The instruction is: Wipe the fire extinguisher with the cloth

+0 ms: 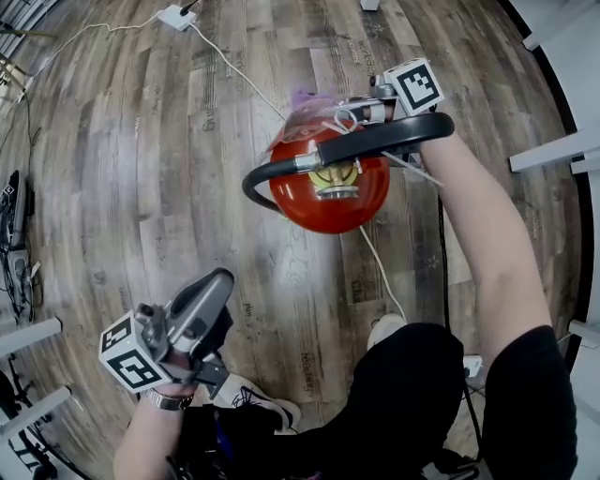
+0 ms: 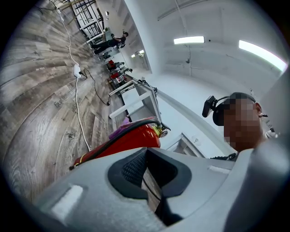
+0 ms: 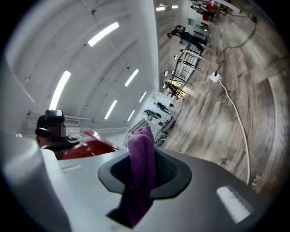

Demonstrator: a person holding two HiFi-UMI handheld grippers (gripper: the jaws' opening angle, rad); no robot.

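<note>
A red fire extinguisher (image 1: 328, 195) stands on the wood floor, seen from above, with its black hose (image 1: 375, 139) arching over the top. My right gripper (image 1: 345, 114) is at its far upper side, shut on a purple cloth (image 1: 305, 103) that lies against the extinguisher's top. In the right gripper view the cloth (image 3: 142, 165) hangs pinched between the jaws, with the red body (image 3: 88, 147) to the left. My left gripper (image 1: 217, 284) is held low and near me, apart from the extinguisher, shut with nothing in it. The left gripper view shows the extinguisher (image 2: 129, 139) just beyond the gripper (image 2: 145, 174).
A white power strip (image 1: 176, 16) lies on the far floor, its cable (image 1: 234, 70) running toward the extinguisher. White frame legs (image 1: 558, 150) stand at the right and equipment (image 1: 14, 225) at the left edge. The person's shoe (image 1: 384, 328) is just behind the extinguisher.
</note>
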